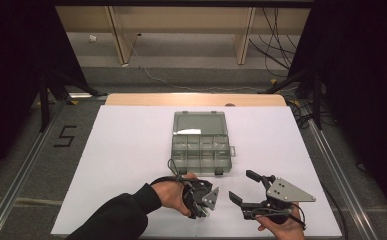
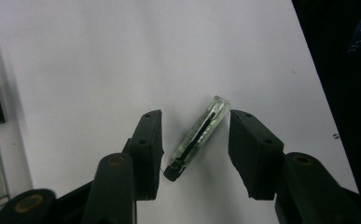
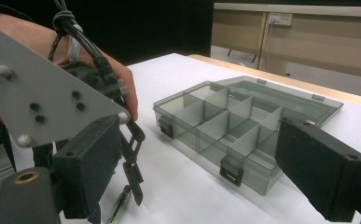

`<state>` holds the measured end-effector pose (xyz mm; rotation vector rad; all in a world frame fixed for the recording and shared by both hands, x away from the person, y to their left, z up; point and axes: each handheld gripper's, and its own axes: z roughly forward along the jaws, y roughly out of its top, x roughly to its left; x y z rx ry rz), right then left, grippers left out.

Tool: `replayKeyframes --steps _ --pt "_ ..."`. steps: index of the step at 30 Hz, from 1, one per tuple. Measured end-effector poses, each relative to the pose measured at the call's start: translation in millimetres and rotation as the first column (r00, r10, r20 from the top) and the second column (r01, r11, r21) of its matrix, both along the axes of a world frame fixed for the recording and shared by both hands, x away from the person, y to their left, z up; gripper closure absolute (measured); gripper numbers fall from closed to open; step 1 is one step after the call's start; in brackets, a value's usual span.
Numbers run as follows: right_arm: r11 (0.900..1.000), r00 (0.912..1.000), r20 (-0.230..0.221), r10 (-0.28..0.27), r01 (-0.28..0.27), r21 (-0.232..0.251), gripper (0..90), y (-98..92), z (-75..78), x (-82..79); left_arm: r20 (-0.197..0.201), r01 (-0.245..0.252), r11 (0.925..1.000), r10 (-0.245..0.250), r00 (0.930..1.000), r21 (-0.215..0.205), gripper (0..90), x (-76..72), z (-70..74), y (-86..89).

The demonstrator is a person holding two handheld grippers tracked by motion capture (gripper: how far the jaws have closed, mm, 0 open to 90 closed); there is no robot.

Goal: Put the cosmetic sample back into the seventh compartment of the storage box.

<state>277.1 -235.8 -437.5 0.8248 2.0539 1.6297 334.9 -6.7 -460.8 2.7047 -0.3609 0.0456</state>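
A small clear tube with a black cap and a dark rod inside lies on the white table. My left gripper points down over it, open, with one jaw on each side of the tube and no grip on it. In the high view the left gripper is near the table's front edge, held by a hand in a dark sleeve. My right gripper hovers just to its right, open and holding nothing. The right gripper view looks past its own open jaws at the left gripper's grey plate and the tube below it.
A smoky clear compartment box stands open at the table's middle, lid laid flat behind it; its compartments look empty. Black latches stick out at its front. Dark stands and cables flank the table on the floor.
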Motion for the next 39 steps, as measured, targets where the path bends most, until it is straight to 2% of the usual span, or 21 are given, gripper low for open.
replayKeyframes --steps 5,6,7,8,11,12,15,18,22,24,27,28,31,39 --pt "1.0 1.0 0.002 -0.003 0.003 0.004 15.7 0.6 -0.4 0.0 -0.021 0.011 0.9999 -0.01 0.9997 0.008 61.3 1.3 -2.0 -0.7" --pt "1.0 1.0 0.0 -0.004 0.004 -0.009 15.7 -0.3 0.3 -0.3 -0.024 0.007 0.9999 -0.006 0.9997 0.012 62.4 2.6 -2.6 -0.6" --pt "1.0 1.0 0.001 -0.004 0.004 -0.009 15.7 -0.2 0.2 -0.3 -0.051 0.004 0.9999 -0.003 0.9987 0.014 65.4 3.5 -2.9 -0.2" --pt "1.0 1.0 0.0 -0.002 0.002 -0.005 15.8 0.0 0.3 -0.4 -0.056 0.003 0.9999 -0.003 0.9984 0.015 65.4 4.1 -2.8 -0.1" --pt "1.0 1.0 0.002 -0.005 0.005 -0.009 15.8 -0.3 0.2 -0.2 -0.071 -0.022 0.9993 0.024 0.9972 0.03 68.0 4.9 -2.7 -0.2" --pt "1.0 1.0 0.0 -0.002 0.002 0.008 15.8 0.9 -0.4 0.0 -0.076 -0.024 0.9991 0.027 0.9967 0.034 69.9 4.8 -2.7 -0.3" --pt "1.0 1.0 0.005 -0.007 0.007 -0.012 15.7 -0.6 0.1 0.2 -0.084 -0.044 0.998 0.048 0.9953 0.046 72.9 4.5 -2.4 -0.7" --pt "1.0 1.0 -0.005 -0.006 0.006 -0.007 15.8 -0.2 0.8 -0.9 -0.09 -0.069 0.9962 0.074 0.9932 0.053 77.0 4.4 -2.3 -0.9" --pt "1.0 0.9999 -0.008 -0.006 0.006 -0.007 15.8 -0.2 0.8 -1.2 -0.108 -0.122 0.9898 0.13 0.9856 0.073 80.1 4.9 -1.5 -1.8" --pt "1.0 1.0 -0.008 -0.006 0.006 -0.008 15.8 -0.1 0.7 -1.2 -0.104 -0.126 0.9881 0.135 0.9854 0.088 80.3 6.7 -0.5 -2.0" --pt "1.0 0.9999 -0.007 -0.007 0.007 -0.007 15.8 -0.2 0.7 -1.2 -0.11 -0.149 0.986 0.157 0.9815 0.075 80.4 5.6 -0.9 -1.2" --pt "1.0 1.0 -0.004 -0.007 0.007 -0.01 15.8 -0.4 0.6 -1.0 -0.099 -0.142 0.9865 0.15 0.9838 0.082 80.4 6.6 0.1 -0.7" --pt "1.0 1.0 -0.006 -0.007 0.007 -0.01 15.8 -0.2 0.7 -1.2 -0.091 -0.163 0.9847 0.168 0.9816 0.063 80.4 8.8 5.0 2.1" --pt "1.0 1.0 0.0 -0.004 0.004 -0.011 15.8 -0.1 0.0 -0.5 -0.076 -0.236 0.9711 0.238 0.9683 0.037 80.4 15.5 14.5 11.3"
